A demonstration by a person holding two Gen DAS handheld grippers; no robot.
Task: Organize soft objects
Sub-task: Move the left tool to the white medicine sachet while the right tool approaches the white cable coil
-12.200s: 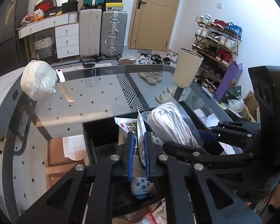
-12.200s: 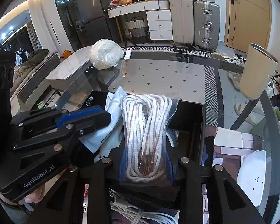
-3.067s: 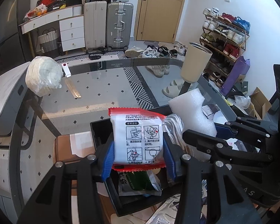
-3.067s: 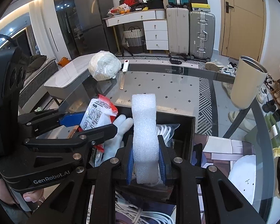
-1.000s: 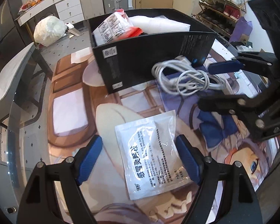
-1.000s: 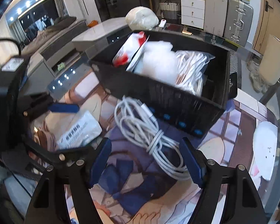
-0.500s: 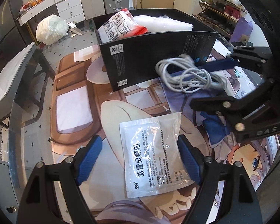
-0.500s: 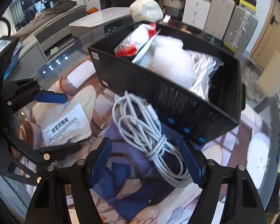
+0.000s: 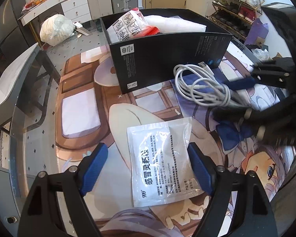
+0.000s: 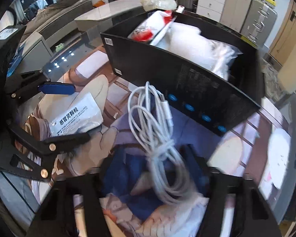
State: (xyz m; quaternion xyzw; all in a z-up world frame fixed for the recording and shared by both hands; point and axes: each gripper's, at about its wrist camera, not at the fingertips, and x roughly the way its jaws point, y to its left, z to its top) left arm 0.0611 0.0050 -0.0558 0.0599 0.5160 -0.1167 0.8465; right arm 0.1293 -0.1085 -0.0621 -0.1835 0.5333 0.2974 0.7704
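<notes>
A white medicine sachet [image 9: 161, 156] lies flat on the printed mat, between the spread fingers of my open left gripper [image 9: 148, 165]. It also shows in the right wrist view [image 10: 77, 118]. A coiled white cable [image 10: 157, 136] lies in front of the black box [image 10: 187, 83], between the fingers of my open right gripper [image 10: 154, 169], which are blurred. The cable [image 9: 203, 85] and the black box [image 9: 167, 59] also show in the left wrist view. The box holds a red-and-white packet [image 9: 128, 23], white foam [image 10: 187, 43] and bagged rope.
An anime-print mat [image 9: 112, 122] covers the glass table. A white bagged bundle [image 9: 55, 27] and a small ruler lie at the far side. A cream cup [image 10: 292, 69] stands beyond the box. Suitcases, drawers and a shoe rack stand behind.
Both grippers have come lower and closer over their objects. The right gripper's fingers have narrowed around the cable and are blurred by motion. The sachet and cable still lie on the mat.
</notes>
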